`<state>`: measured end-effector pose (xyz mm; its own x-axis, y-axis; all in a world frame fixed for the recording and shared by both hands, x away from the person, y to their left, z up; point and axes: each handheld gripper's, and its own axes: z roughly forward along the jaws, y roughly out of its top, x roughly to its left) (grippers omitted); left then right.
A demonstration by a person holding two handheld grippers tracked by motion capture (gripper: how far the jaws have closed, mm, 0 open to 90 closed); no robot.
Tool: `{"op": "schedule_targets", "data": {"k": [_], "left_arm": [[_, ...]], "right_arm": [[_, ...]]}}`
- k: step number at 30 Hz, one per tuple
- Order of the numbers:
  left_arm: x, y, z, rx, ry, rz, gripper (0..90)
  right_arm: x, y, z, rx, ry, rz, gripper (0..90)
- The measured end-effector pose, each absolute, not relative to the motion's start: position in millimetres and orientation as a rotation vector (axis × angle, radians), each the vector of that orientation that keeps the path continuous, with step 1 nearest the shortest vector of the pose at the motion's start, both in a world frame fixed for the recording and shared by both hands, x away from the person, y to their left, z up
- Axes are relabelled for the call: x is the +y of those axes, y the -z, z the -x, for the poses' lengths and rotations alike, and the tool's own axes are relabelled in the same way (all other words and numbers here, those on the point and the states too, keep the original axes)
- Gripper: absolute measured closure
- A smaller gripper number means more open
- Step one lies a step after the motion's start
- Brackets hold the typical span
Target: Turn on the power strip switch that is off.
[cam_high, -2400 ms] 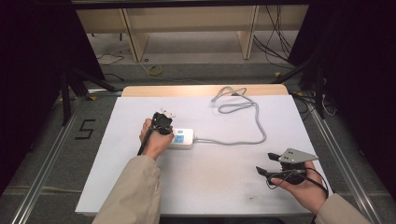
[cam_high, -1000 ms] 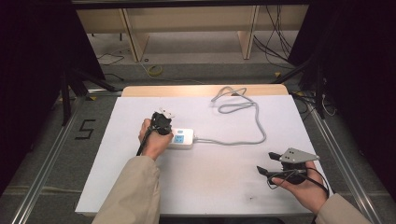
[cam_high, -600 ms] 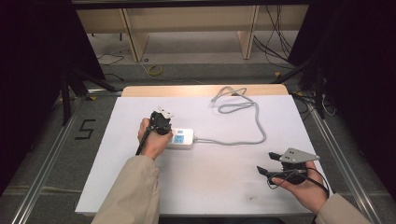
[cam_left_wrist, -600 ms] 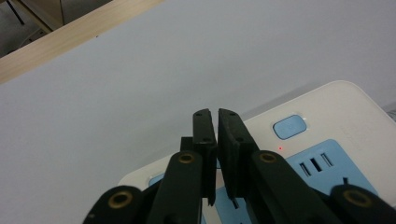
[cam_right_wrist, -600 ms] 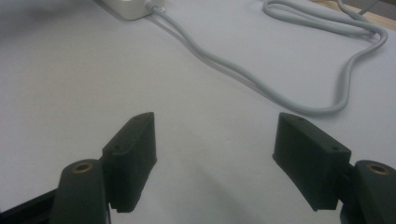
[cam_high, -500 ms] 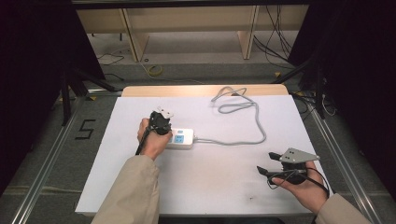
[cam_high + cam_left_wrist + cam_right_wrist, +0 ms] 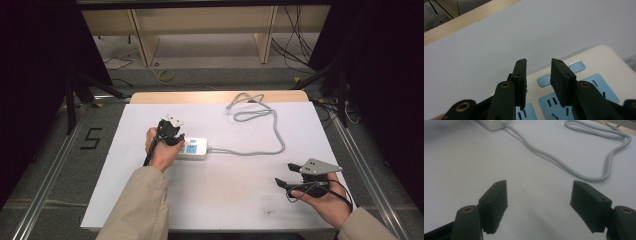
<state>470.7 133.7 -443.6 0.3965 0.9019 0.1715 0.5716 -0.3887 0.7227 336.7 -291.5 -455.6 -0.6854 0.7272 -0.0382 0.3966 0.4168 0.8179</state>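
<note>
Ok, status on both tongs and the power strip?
Left tongs over power strip, jaws narrowly apart, empty. Right tongs open, empty, off to the side. Cord loose across table.

A white sheet [image 7: 215, 200] covers the table, whose pale wooden edge [image 7: 200, 96] shows at the far side. Beyond stand wooden shelf legs [image 7: 142, 40] on a grey floor [image 7: 210, 75] strewn with cables [image 7: 295, 45], dark curtains [image 7: 35, 55] on both sides.

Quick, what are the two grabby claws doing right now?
Left gripper: fingers a little apart, holding nothing, over the power strip.
Right gripper: fingers wide open, holding nothing, above the white table.
</note>
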Motion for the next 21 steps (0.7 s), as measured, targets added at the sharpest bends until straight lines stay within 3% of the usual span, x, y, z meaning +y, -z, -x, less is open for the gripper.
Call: {"op": "schedule_targets", "data": {"k": [7,21], "left_arm": [[140,441,-466,1.262,-0.692,-2.036,55.5],[134,437,-456,1.244,-0.685,-2.012,45.3]], "right_arm": [[-291,456,-337,2.292,-1.165,-0.961,30.3],[-291,456,-337,2.293,-1.167,-0.963,30.1]]}}
